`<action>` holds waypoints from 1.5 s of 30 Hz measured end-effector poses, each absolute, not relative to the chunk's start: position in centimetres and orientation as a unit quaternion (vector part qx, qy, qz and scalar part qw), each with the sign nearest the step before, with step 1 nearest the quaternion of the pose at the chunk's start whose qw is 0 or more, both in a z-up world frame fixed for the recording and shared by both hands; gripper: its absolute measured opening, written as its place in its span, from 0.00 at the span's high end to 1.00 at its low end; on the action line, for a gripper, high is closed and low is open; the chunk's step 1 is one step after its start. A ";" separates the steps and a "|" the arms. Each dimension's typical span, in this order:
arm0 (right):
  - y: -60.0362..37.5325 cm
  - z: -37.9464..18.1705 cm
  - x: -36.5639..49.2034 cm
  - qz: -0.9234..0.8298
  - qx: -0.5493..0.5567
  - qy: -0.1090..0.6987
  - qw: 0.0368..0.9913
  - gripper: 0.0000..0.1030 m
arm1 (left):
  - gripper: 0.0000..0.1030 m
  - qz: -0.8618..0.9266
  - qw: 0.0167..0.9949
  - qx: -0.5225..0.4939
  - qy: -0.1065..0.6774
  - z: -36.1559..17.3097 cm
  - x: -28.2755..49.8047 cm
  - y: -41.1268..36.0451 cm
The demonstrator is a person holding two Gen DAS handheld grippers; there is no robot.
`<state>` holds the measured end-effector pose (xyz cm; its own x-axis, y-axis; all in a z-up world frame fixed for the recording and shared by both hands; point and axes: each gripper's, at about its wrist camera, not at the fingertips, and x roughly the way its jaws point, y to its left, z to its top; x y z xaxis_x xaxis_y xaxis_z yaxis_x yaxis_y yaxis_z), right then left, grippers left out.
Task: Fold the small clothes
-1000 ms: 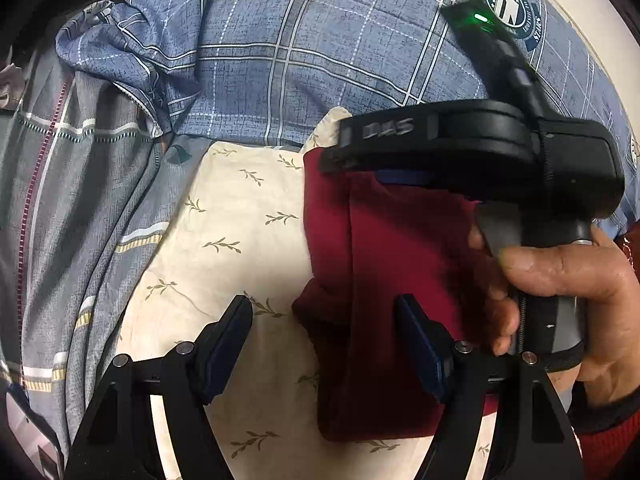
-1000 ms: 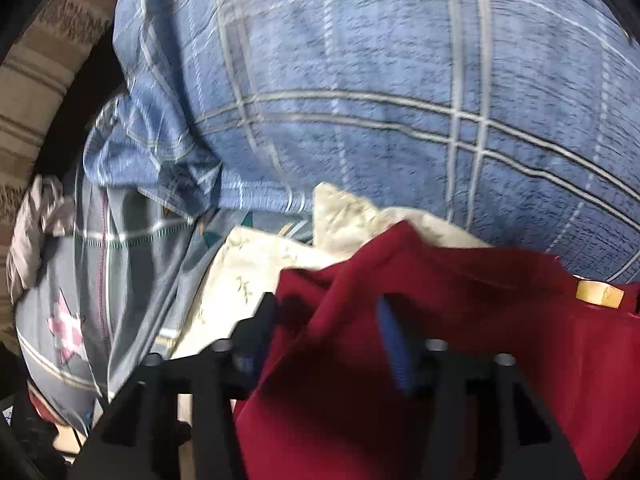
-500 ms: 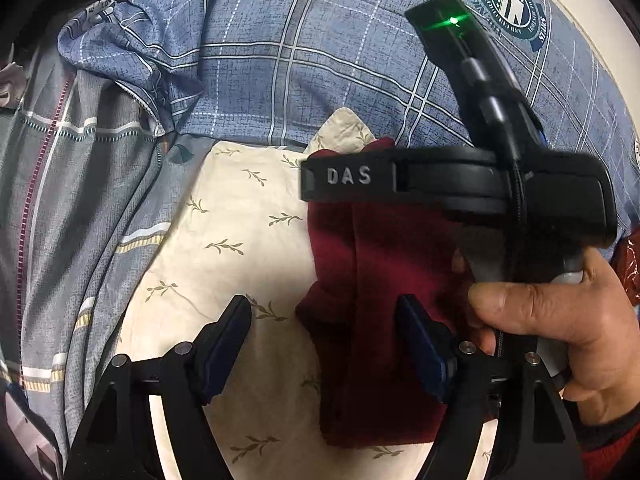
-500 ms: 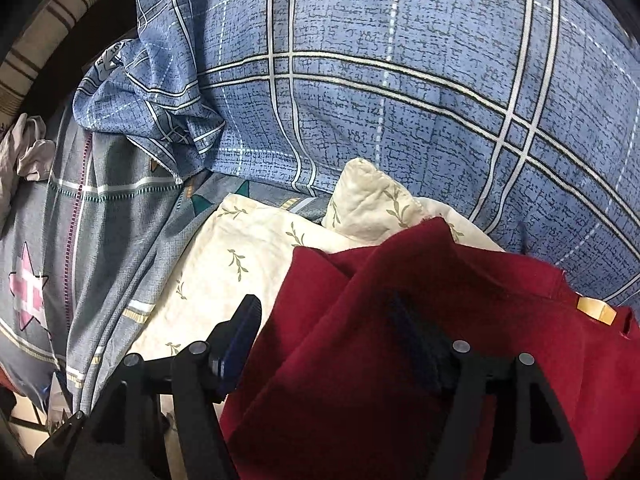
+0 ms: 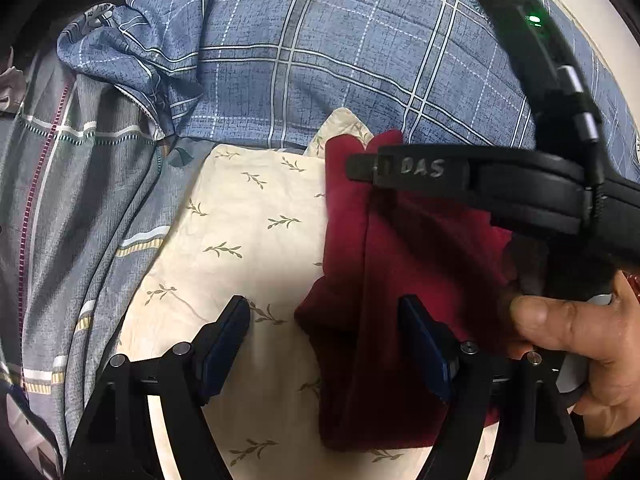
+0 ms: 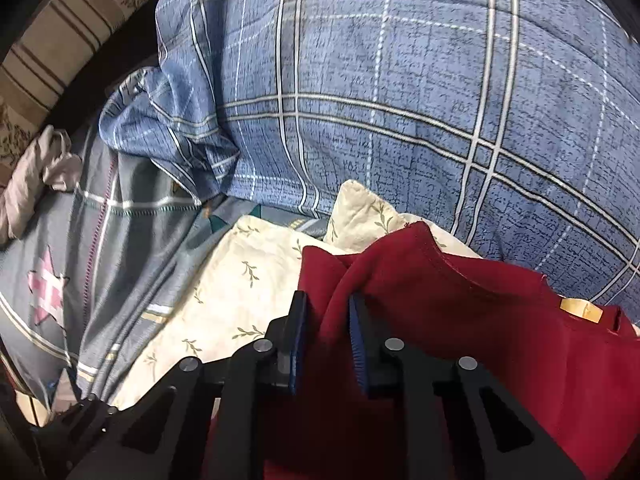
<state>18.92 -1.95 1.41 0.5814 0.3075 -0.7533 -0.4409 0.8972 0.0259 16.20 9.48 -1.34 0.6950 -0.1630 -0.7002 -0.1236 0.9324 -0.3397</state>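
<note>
We are at the grab of a fold on the red garment point(image 5: 404, 280), which lies half folded on the cream pillowcase point(image 5: 248, 232), just below the blue plaid quilt point(image 5: 340, 64). Our right tongs point(image 6: 326, 312) are closing on a raised fold at the garment's upper left corner, and the cloth already stands pinched between the blue pads point(image 6: 298, 332), so we count them as clamped on the garment. Our left tongs point(image 5: 324, 332) stand wide apart over the garment's lower left edge, holding nothing; one pad sits over the pillowcase, the other over the red cloth. To do this step well, we should make sure the right tongs hold the full hem and not a single loose layer, and that no pillowcase is caught underneath. In our judgement the left tongs should press or pin the lower edge so the garment does not slide on the soft bedding. Then the lifted corner can travel across toward the yellow tag point(image 6: 580, 309) in one low, even sweep, keeping the crease straight.
</note>
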 end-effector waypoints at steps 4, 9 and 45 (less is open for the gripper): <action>-3.2 2.3 18.6 0.221 -0.050 0.398 0.889 0.85 | 0.24 -0.019 0.904 -0.190 0.383 -1.3 16.2 9.7; -4.6 3.4 18.4 0.236 -0.013 0.389 0.891 0.86 | 0.25 -0.034 0.904 -0.199 0.376 -1.6 16.4 9.8; -3.2 1.2 19.5 0.211 -0.060 0.425 0.878 0.79 | 0.57 -0.065 0.919 -0.184 0.343 -0.3 14.7 9.6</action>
